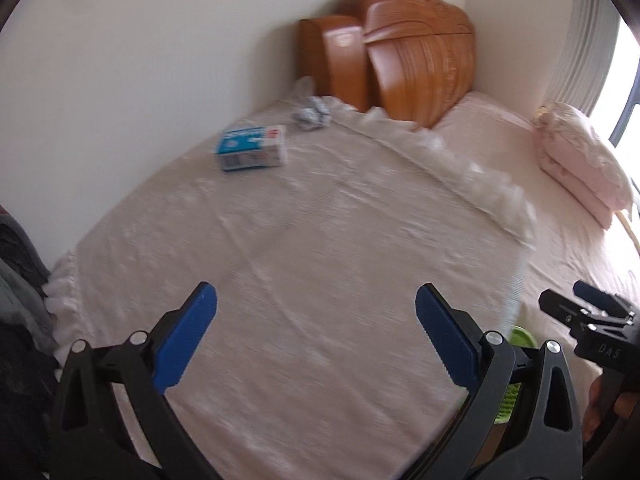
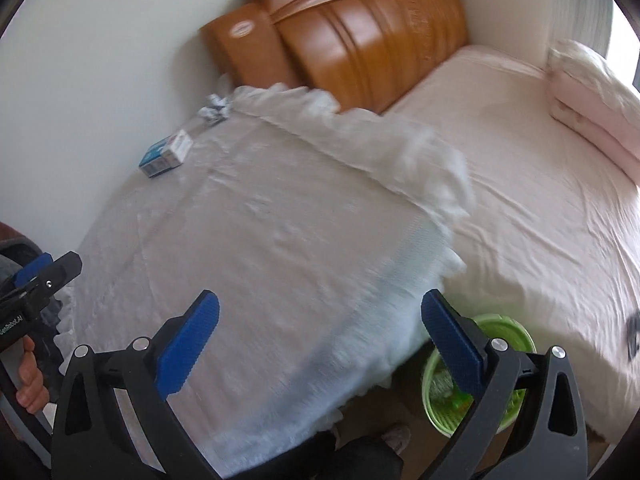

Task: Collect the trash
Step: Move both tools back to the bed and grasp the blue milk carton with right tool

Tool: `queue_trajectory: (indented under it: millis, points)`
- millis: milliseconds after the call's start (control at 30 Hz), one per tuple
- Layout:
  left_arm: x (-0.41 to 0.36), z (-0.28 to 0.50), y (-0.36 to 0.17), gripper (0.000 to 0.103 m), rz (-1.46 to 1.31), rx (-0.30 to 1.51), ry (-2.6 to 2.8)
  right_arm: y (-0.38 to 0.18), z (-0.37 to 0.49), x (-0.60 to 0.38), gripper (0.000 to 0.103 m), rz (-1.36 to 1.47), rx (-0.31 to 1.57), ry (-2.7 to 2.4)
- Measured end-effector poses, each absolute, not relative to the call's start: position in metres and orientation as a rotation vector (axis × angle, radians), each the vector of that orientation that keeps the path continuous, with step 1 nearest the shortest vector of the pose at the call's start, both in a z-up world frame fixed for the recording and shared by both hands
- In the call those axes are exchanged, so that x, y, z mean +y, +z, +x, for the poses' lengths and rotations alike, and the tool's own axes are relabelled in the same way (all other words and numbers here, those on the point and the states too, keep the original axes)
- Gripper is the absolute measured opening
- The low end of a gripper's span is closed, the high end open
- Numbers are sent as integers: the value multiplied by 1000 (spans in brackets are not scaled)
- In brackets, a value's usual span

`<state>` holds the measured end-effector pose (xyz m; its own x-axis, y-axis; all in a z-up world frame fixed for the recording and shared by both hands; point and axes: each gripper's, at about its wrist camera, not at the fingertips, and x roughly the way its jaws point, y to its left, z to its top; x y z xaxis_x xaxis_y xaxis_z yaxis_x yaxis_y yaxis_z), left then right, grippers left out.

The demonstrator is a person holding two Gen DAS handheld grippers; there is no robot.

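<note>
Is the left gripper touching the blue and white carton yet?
Apart. The left wrist view shows the left gripper open and empty, with a wide stretch of bare bedspread between its fingertips and the blue and white carton.

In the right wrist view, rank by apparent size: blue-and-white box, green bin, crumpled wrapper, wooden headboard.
1. wooden headboard
2. green bin, partly hidden and nearest the camera, so its true rank is unsure
3. blue-and-white box
4. crumpled wrapper

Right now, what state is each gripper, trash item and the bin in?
left gripper: open, empty, above the cloth.
right gripper: open, empty.
blue and white box: lying flat near the wall, untouched.
crumpled wrapper: loose beside the headboard.
green bin: upright on the floor; contents unclear.
</note>
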<state>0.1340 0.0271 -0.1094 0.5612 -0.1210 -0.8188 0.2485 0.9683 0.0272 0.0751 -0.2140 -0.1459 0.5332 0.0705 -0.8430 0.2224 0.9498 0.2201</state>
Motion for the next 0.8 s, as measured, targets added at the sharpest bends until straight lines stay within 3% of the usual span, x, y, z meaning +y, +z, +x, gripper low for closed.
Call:
queue_trajectory:
  millis: [433,800]
  points:
    - [62,225,-141,95,-27,1054,55,-164,255,-178,100,137,1059,213]
    - [67,241,-146,95,-125,1070,243,-174,401,-77,100,-281,1008,600]
